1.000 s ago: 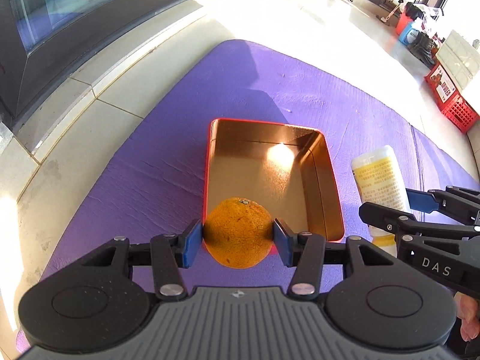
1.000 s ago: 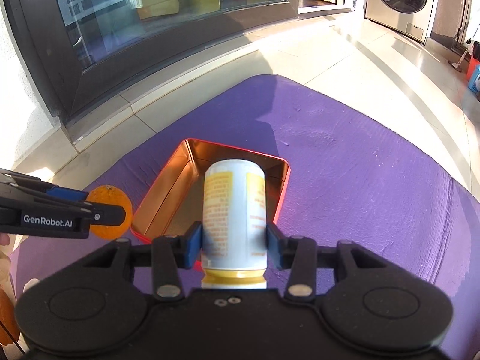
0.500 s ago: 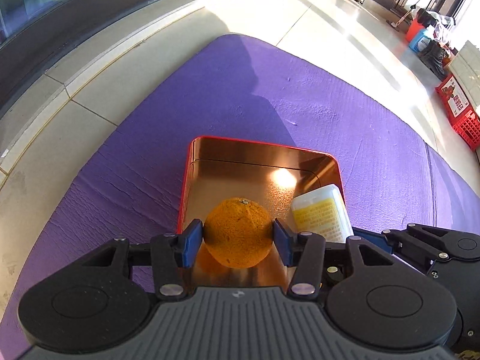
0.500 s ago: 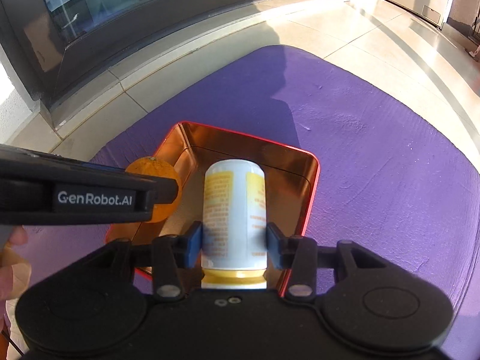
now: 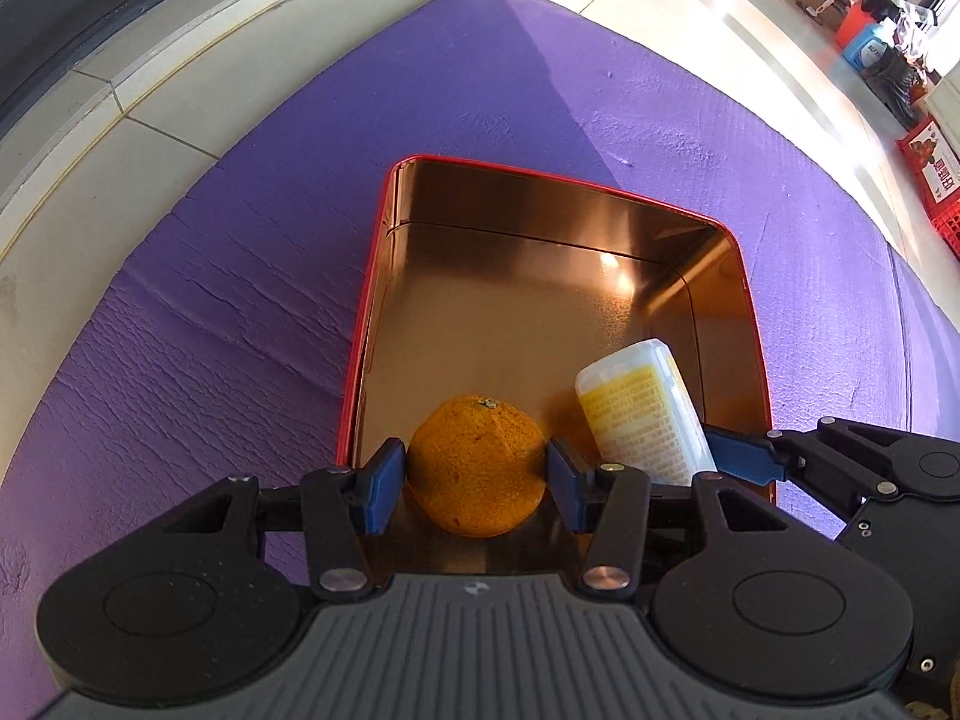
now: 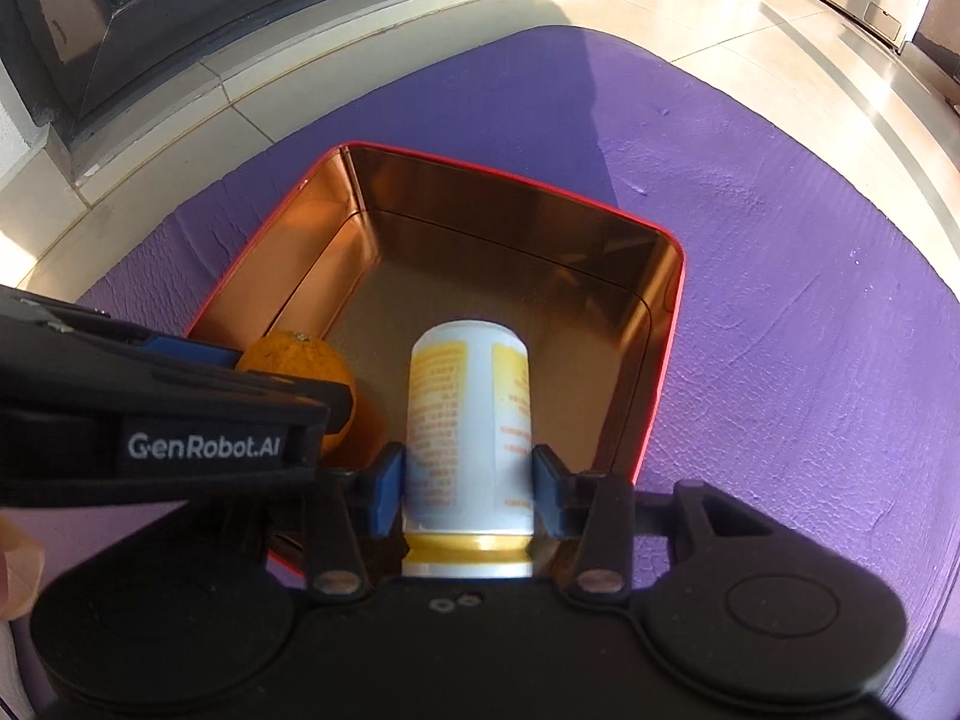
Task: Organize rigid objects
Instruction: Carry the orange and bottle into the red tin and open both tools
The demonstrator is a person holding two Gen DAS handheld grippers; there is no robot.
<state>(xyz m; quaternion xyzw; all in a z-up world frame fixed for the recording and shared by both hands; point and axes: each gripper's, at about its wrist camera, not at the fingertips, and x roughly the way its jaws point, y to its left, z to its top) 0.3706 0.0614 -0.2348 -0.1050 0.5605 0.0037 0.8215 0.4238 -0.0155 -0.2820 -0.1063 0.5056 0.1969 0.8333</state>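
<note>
Your left gripper [image 5: 477,483] clamps the round orange fruit [image 5: 477,468] and your right gripper [image 6: 469,489] clamps the white-and-yellow plastic bottle [image 6: 468,414]. Both sit low inside the red-rimmed copper metal tin [image 5: 600,294]; floor contact is unclear. The tin rests centre frame on the purple textured mat [image 5: 210,324], with beige floor tiles [image 5: 198,90] at upper left.

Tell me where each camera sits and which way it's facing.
Left wrist: sits on the left claw, looks forward and down into the tin; its fingers clamp the orange, right claw intrudes at right.
Right wrist: sits on the right claw, looks into the tin; clamps the bottle, left claw crosses at left.
Shared: tin, orange, bottle, purple mat.
</note>
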